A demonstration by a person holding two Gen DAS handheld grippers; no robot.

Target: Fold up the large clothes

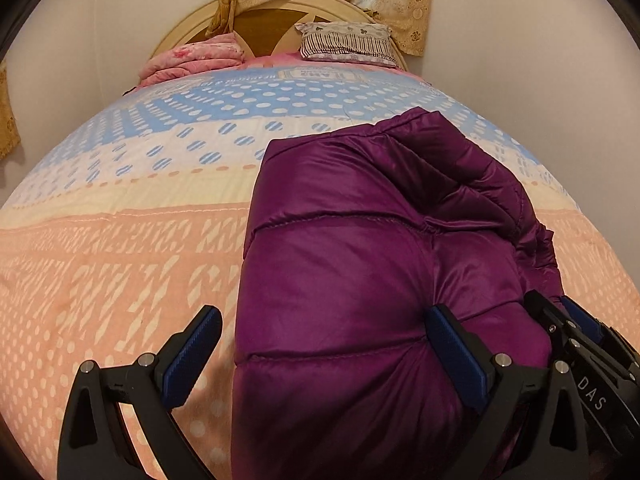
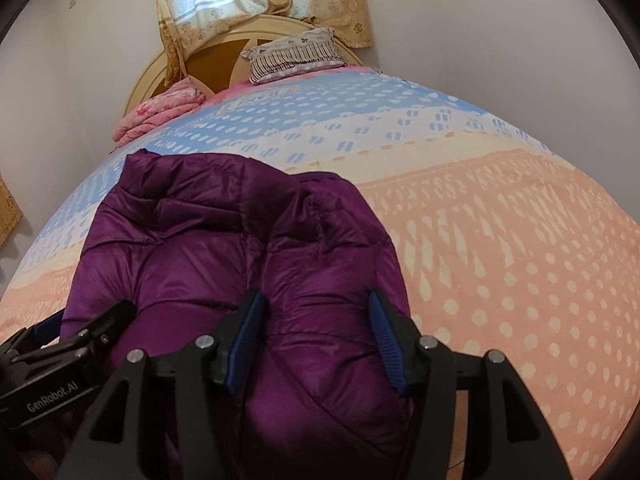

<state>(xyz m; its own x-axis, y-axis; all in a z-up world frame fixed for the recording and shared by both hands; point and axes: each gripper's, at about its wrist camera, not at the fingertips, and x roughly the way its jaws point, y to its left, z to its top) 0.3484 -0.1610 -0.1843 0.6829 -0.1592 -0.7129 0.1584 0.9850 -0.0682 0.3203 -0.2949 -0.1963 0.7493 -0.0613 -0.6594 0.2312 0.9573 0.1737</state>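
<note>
A shiny purple quilted puffer jacket (image 1: 360, 280) is lying folded on a pastel dotted bedspread (image 1: 120, 260). The left gripper (image 1: 324, 354), marked "GenRobot.AI", is spreading its jaws wide over the jacket's edge. The right gripper (image 2: 314, 344), marked "DAS", is standing parted around a jacket bulge, gripping nothing.

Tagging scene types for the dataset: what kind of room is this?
Most likely a home bedroom. A bed with a patterned pastel bedspread fills the view, a rounded wooden headboard stands against the wall, and a striped pillow lies beneath gold floral curtains.
</note>
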